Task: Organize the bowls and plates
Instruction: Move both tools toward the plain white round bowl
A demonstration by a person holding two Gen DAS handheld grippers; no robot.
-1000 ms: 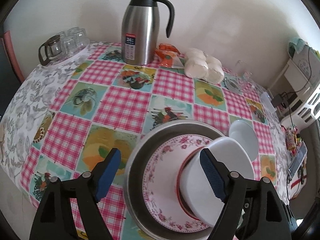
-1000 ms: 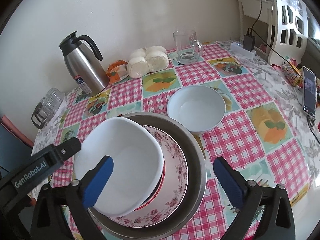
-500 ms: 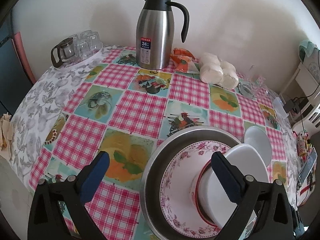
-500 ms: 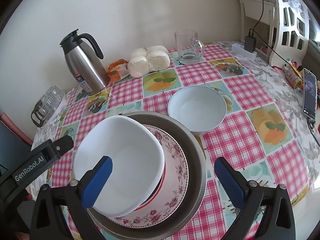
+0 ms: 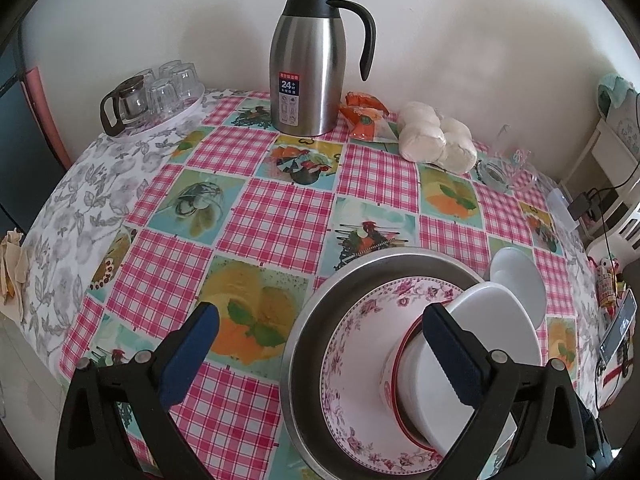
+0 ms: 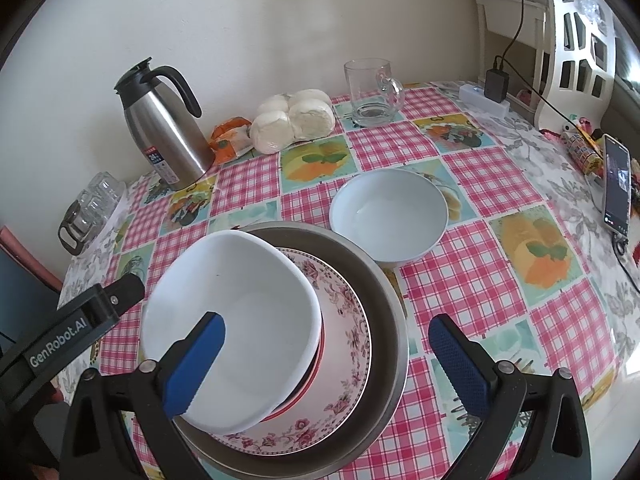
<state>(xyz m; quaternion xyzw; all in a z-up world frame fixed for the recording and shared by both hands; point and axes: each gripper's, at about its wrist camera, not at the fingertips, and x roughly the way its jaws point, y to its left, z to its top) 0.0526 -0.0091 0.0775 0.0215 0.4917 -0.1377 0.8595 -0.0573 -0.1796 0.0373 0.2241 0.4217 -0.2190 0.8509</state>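
Checked tabletop [image 6: 472, 276] carried a steel basin [image 6: 384, 288] stacking floral plate [image 6: 352, 320] and white bowl [image 6: 240, 304] for tidiness, another bowl [image 6: 388, 216] waiting just beyond, both left tongs [image 5: 316, 356] and right tongs [image 6: 324, 360] apart, empty

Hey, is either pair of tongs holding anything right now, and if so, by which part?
Nothing is held. The left tongs and right tongs both stand open, clear of the white bowl stacked on the floral plate.
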